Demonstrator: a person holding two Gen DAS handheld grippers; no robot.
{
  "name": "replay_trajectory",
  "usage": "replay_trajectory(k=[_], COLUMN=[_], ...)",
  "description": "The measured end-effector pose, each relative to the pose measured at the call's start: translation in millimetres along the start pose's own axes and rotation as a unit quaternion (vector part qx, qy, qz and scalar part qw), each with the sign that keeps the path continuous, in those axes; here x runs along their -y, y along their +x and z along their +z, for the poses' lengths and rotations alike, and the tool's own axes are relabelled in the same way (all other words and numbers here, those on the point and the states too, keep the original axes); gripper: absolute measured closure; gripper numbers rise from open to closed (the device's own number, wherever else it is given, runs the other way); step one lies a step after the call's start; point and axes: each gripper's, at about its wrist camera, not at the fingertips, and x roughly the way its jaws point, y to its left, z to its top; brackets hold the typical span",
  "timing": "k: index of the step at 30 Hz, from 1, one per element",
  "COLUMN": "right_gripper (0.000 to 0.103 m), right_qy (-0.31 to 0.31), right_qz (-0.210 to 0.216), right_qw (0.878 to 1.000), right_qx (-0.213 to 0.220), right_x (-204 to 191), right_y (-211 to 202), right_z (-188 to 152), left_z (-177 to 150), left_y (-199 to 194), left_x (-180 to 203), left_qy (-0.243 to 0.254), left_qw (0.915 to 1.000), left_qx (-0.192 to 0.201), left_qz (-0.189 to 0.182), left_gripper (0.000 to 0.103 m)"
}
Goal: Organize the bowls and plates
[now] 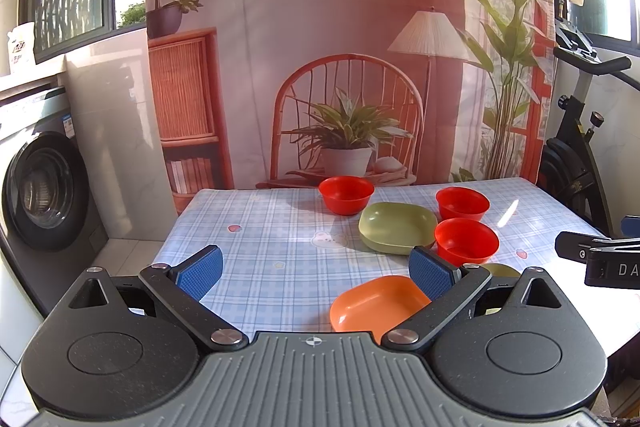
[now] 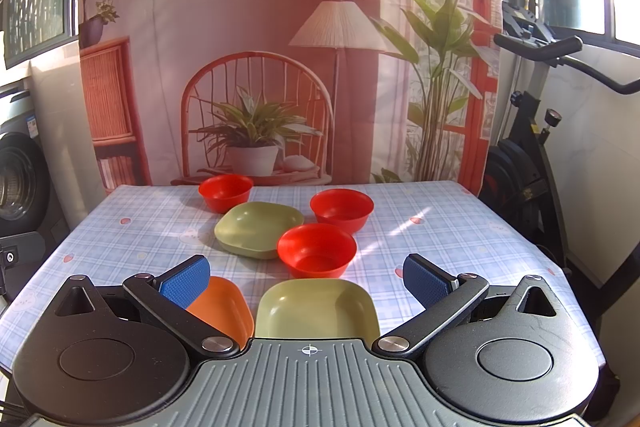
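Observation:
On the blue checked tablecloth [image 2: 120, 231] stand three red bowls [image 2: 317, 251] [image 2: 342, 209] [image 2: 225, 191], a green square plate [image 2: 258, 229] among them, a second green plate [image 2: 318, 309] near me and an orange plate [image 2: 224, 307] to its left. My right gripper [image 2: 306, 277] is open and empty, above the near green plate. My left gripper [image 1: 316, 273] is open and empty; the orange plate [image 1: 376, 303] lies by its right finger, the far green plate [image 1: 396, 233] and red bowls [image 1: 466, 241] [image 1: 346, 194] [image 1: 462, 203] beyond.
A printed backdrop hangs behind the table. A washing machine [image 1: 44, 187] stands at the left and an exercise bike [image 2: 532, 131] at the right. The right gripper's body [image 1: 600, 257] shows at the right edge of the left wrist view.

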Motion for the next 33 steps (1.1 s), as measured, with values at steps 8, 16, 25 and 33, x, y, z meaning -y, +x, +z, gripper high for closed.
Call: replay_trajectory(k=[8,16,25,33], right_gripper=[0.000,0.000,0.000,0.000], right_qy=[0.000,0.000,0.000,0.000], right_qz=[0.000,0.000,0.000,0.000], right_qw=[1.000,1.000,1.000,1.000], right_qx=[0.000,0.000,0.000,0.000], right_x=[-0.3,-0.4,-0.1,0.0], right_y=[-0.3,-0.5,-0.2,-0.3], right_z=[0.5,0.4,0.4,0.3], left_z=[0.0,0.3,0.2,-0.2], left_y=[0.0,0.3,0.4,0.2], left_x=[-0.2,-0.5,-0.4,-0.2], left_qy=[0.000,0.000,0.000,0.000], left_qw=[1.0000,1.0000,1.0000,1.0000], left_qx=[0.000,0.000,0.000,0.000], left_qz=[0.000,0.000,0.000,0.000], left_gripper=[0.003,0.003,0.003,0.003])
